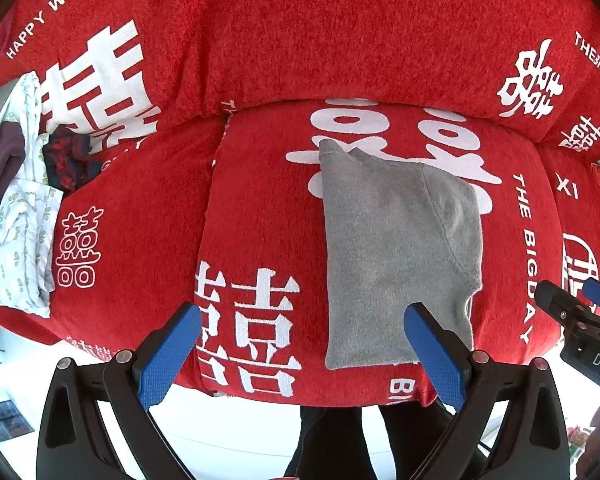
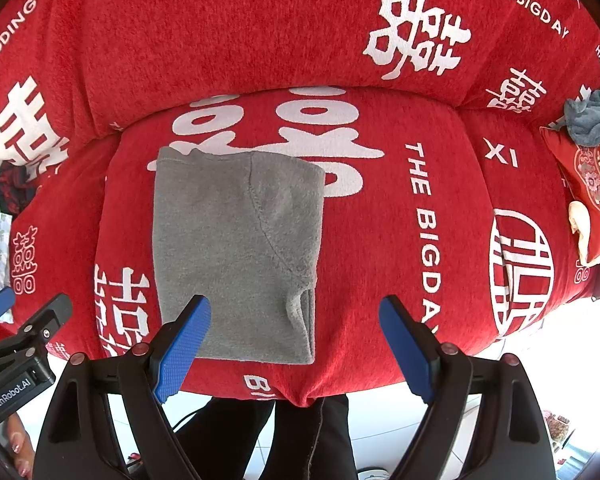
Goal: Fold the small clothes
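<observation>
Low in the centre of both wrist views, you have the grey fleece garment lying folded on the red sofa cover, its long edges running toward the backrest and its near hem close to the front edge of the seat cushion. A curved seam crosses its right half, and a folded layer shows at its lower right corner.

Your left gripper points down with its blue pads spread wide apart and nothing between them; in the left wrist view its right pad overlaps the garment's lower right corner, but you cannot tell from the picture whether it touches the cloth. Your right gripper also stands wide open and empty, its left pad over the garment's near hem, its other pad over bare red cover to the right.

At the left edge of the left wrist view, a pile of other clothes sits on the sofa, well apart from the grey piece. At the upper right of the right wrist view, a grey-blue towel rests on a red cushion.

Your dark trouser legs show below the seat's front edge.
</observation>
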The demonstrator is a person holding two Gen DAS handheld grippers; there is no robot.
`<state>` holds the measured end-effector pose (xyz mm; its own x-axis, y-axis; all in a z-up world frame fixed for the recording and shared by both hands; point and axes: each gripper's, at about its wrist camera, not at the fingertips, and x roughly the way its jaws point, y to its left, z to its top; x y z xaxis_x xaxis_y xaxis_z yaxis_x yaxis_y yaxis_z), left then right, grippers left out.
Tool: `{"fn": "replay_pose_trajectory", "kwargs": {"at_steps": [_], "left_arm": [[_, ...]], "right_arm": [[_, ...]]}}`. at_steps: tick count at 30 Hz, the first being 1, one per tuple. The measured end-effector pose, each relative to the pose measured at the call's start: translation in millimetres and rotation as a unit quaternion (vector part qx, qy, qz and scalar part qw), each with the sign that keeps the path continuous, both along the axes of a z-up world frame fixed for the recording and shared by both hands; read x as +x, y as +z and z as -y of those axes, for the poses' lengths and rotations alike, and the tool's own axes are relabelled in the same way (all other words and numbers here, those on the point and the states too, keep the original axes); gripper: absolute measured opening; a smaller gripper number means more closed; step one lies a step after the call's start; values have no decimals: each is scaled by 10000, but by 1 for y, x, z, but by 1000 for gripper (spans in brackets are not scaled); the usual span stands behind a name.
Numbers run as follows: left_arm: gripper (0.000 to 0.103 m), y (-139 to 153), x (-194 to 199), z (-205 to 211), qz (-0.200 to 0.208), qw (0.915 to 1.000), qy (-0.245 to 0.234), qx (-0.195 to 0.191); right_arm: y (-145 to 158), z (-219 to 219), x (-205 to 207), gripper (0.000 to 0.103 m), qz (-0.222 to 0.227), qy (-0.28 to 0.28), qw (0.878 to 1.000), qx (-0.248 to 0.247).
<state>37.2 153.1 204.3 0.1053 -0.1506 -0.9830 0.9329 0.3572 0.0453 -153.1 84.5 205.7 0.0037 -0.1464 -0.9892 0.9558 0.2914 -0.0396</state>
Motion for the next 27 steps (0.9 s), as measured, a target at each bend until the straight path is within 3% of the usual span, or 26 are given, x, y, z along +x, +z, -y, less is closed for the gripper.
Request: {"fn": "replay_pose_trajectory", "kwargs": {"at_steps": [27], "left_arm": [[101,2,0,-11,12,9998,167,-79]], "right_arm": [[0,-3,1,88,-7,3,10000,-9]]}}
